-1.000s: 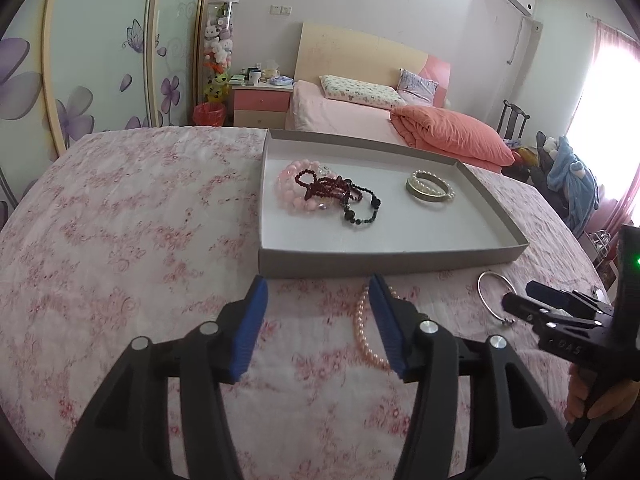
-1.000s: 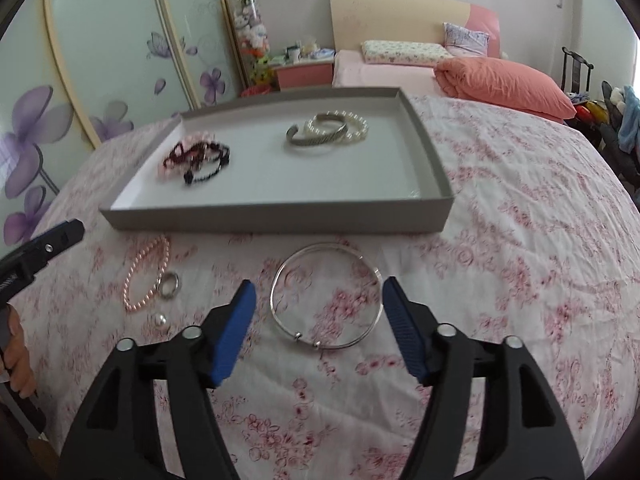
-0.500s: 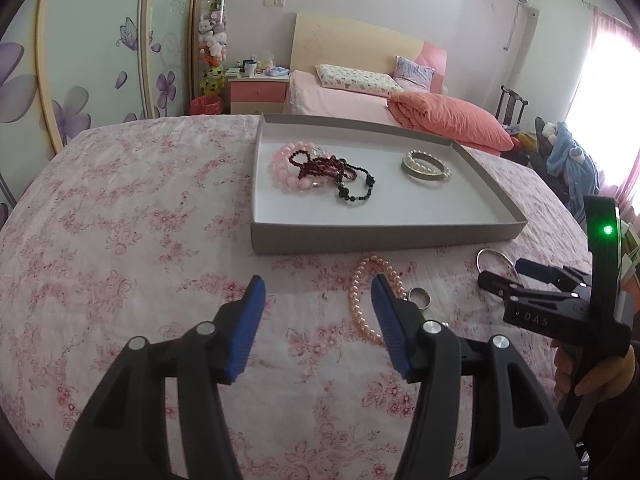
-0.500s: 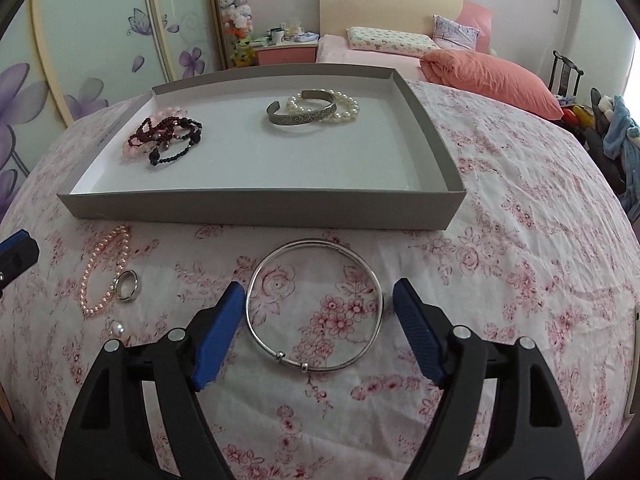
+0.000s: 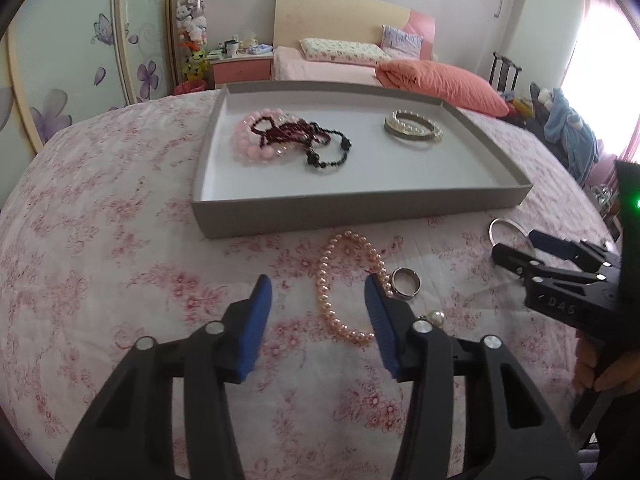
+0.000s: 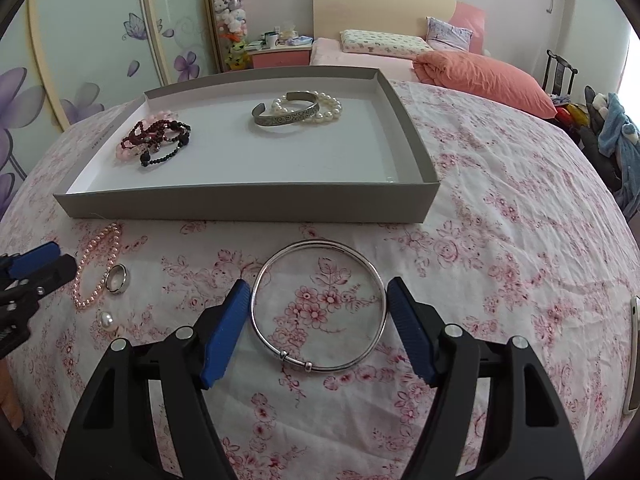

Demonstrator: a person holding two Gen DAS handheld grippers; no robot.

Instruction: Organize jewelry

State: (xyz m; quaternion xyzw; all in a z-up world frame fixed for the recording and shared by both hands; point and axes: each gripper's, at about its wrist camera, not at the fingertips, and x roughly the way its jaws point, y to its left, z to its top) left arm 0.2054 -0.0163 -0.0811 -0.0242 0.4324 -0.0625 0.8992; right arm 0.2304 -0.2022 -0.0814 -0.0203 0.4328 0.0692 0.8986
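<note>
A pink pearl bracelet lies on the flowered bedspread in front of the grey tray. Its left strand runs between the fingers of my left gripper. Those jaws are closing and the pads are clear of the pearls. Beside the bracelet lie a silver ring and a pearl earring. My right gripper straddles a thin silver bangle. Its jaws are closing too, with the pads just off the bangle's sides. In the tray are a heap of bead bracelets and a silver cuff against a white pearl bracelet.
The tray's front wall rises just beyond both grippers. A phone lies at the right edge of the spread. A bed with an orange duvet, a nightstand and a chair piled with clothes stand behind.
My left gripper came down and forward over the pink pearl bracelet and its jaws narrowed. The right gripper stayed around the bangle, which now looks closer.
</note>
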